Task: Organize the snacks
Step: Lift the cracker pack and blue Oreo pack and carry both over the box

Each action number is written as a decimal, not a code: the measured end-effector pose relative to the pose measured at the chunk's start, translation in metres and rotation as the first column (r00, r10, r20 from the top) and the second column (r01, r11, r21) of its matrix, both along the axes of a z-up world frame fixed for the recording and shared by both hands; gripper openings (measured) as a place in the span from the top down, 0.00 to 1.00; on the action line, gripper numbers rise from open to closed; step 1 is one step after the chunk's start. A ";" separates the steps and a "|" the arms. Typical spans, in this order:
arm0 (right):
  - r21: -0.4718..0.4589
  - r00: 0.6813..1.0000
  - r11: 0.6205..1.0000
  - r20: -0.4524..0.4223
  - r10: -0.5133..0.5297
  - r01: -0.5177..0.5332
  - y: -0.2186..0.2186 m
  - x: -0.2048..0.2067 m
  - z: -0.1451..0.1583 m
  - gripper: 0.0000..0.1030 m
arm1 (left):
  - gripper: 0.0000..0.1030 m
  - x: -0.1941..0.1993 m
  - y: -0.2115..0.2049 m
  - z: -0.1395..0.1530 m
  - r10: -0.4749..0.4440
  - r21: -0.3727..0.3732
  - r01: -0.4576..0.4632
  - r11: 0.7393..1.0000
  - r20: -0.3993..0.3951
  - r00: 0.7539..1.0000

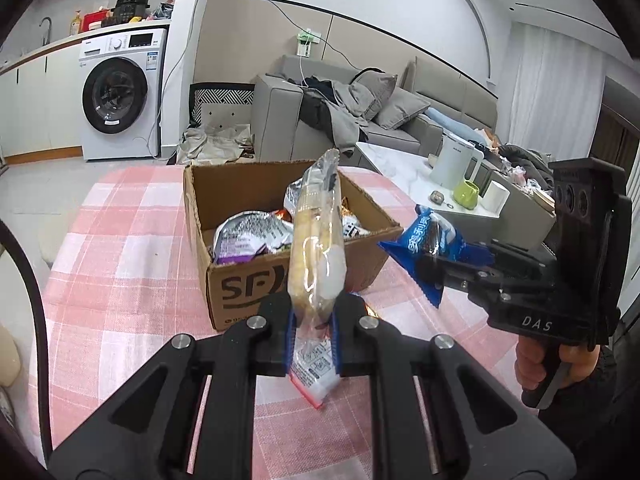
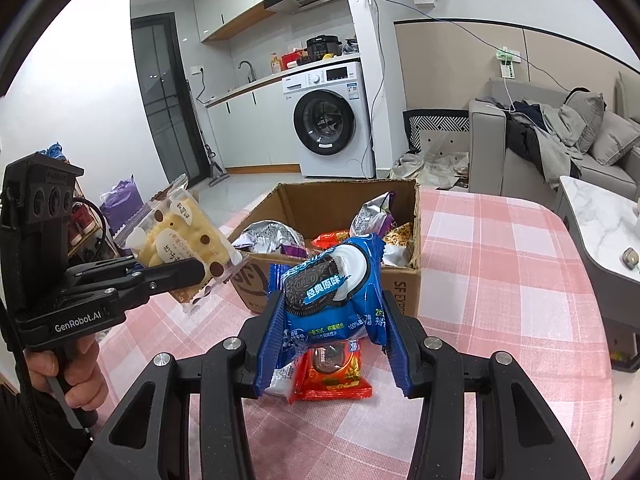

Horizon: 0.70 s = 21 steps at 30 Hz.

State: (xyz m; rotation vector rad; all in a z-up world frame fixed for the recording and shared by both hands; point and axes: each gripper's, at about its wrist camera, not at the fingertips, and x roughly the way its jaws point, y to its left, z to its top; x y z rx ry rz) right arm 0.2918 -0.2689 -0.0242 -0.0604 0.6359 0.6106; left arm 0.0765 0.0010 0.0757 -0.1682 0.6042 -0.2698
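My left gripper (image 1: 314, 312) is shut on a clear pack of yellow biscuits (image 1: 318, 256), held upright above the table just in front of the cardboard box (image 1: 240, 292). It also shows in the right wrist view (image 2: 184, 236). My right gripper (image 2: 332, 320) is shut on a blue Oreo pack (image 2: 332, 292), held above the table near the box's front right corner. The Oreo pack also shows in the left wrist view (image 1: 430, 240). The box (image 2: 404, 240) holds several snack bags. A red-orange snack pack (image 2: 332, 372) lies on the table under the right gripper.
The table has a pink checked cloth (image 1: 120, 264). A white side table (image 1: 404, 176) with a kettle and green cup stands at the right. A grey sofa (image 1: 360, 120) and a washing machine (image 1: 120, 92) are behind.
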 end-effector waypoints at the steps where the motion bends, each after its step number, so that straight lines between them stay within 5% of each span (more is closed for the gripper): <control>1: 0.001 1.000 1.000 0.000 -0.001 0.001 0.000 0.001 0.001 0.55 | 0.90 0.001 0.000 0.003 -0.002 0.000 0.002 1.000 0.002 1.000; 21: 0.021 0.999 0.999 0.010 -0.034 0.033 0.015 0.028 0.023 0.55 | 0.90 0.063 0.004 0.025 0.060 0.007 -0.060 0.998 0.014 0.998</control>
